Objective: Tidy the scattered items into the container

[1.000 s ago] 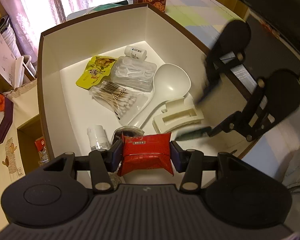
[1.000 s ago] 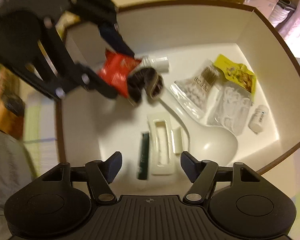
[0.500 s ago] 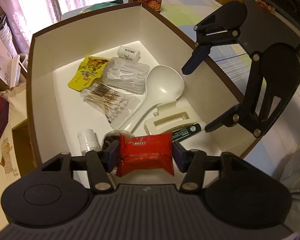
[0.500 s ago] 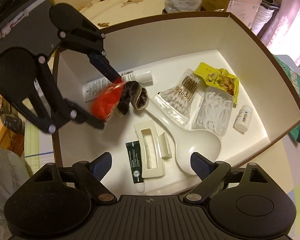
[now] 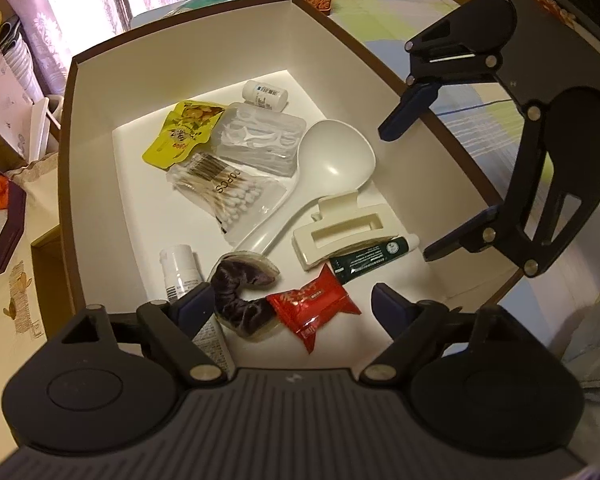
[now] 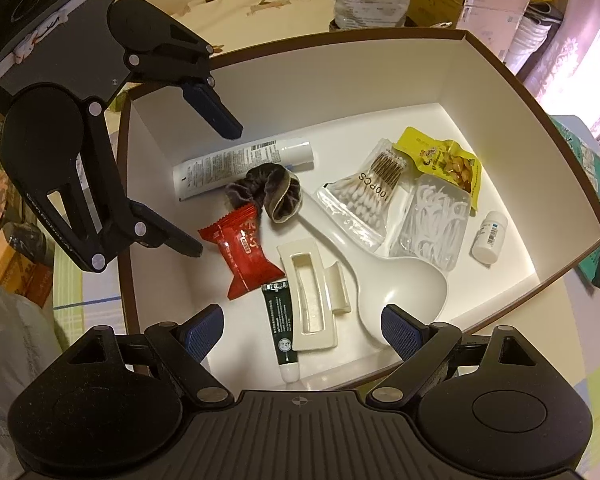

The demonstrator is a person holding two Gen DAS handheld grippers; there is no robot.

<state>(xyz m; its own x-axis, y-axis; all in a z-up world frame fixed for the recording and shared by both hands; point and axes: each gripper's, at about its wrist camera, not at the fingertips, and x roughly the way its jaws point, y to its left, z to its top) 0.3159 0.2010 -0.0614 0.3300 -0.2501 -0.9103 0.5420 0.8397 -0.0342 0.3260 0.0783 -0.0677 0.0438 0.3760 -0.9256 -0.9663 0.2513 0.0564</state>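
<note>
1. left gripper [image 5: 292,304] hangs over the near end of the box [image 5: 66,184], its jaws opening with nothing pressed between the pads; the red sachet [image 5: 314,304] lies loose on the box floor below them, beside the dark scrunchie [image 5: 240,292].
2. step in hand: letting go of the sachet, which looks done.
3. right gripper [image 6: 302,330] hovers at the right rim, jaws wide and empty, above the green tube [image 6: 281,326] and cream hair clip [image 6: 310,298].
4. next move: probably lift both clear and look for leftover items outside the box.

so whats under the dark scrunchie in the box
The dark scrunchie lies over the end of the white spoon handle and against the white tube. Whatever else is beneath it is covered.
</note>
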